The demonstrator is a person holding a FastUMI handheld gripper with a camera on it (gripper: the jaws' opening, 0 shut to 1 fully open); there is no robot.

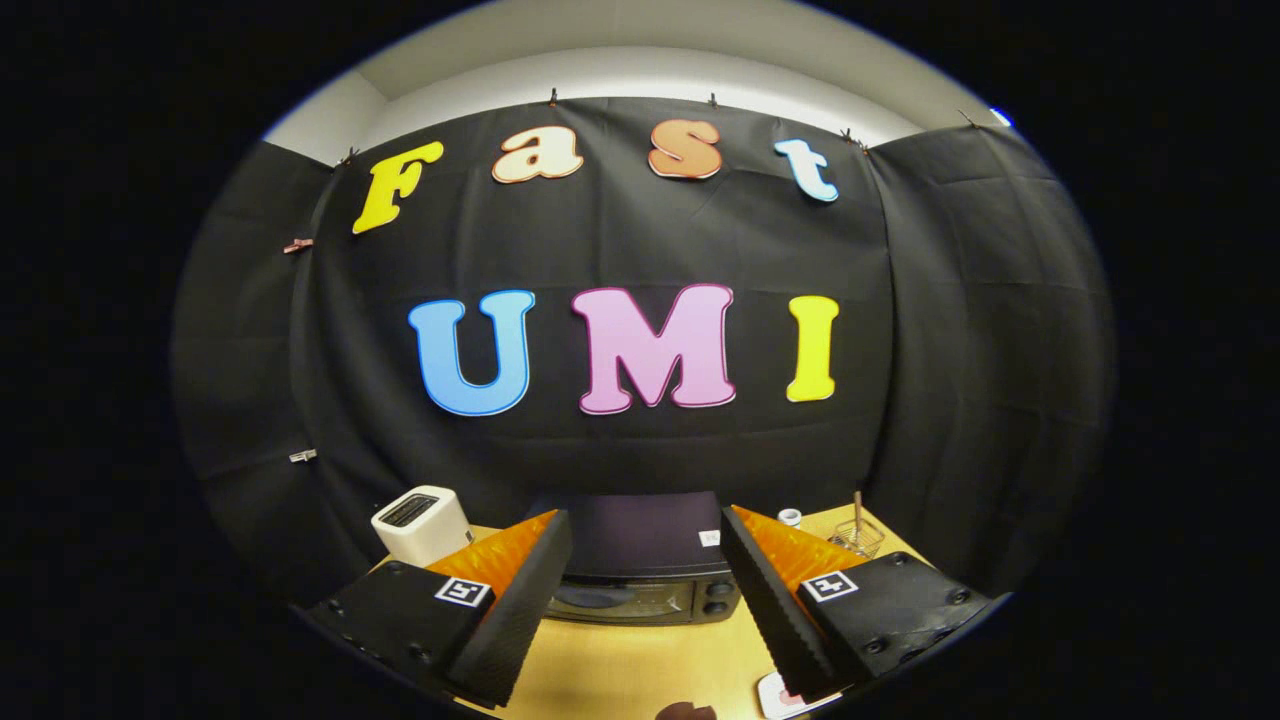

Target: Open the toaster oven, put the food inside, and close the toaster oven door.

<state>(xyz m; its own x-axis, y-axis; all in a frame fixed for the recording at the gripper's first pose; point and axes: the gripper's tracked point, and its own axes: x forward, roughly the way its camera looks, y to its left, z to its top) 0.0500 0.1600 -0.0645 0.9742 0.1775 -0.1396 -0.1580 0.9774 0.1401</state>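
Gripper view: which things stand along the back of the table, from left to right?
White pop-up toaster → black toaster oven, beyond the open tongs → small white cap-like object → wire holder with a stick.

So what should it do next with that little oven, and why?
Probably bring the hand-held gripper forward and down toward the toaster oven. Its fingers are spread wide with nothing between them, and the oven sits just beyond them on the wooden table, door apparently shut, so opening it likely comes first.
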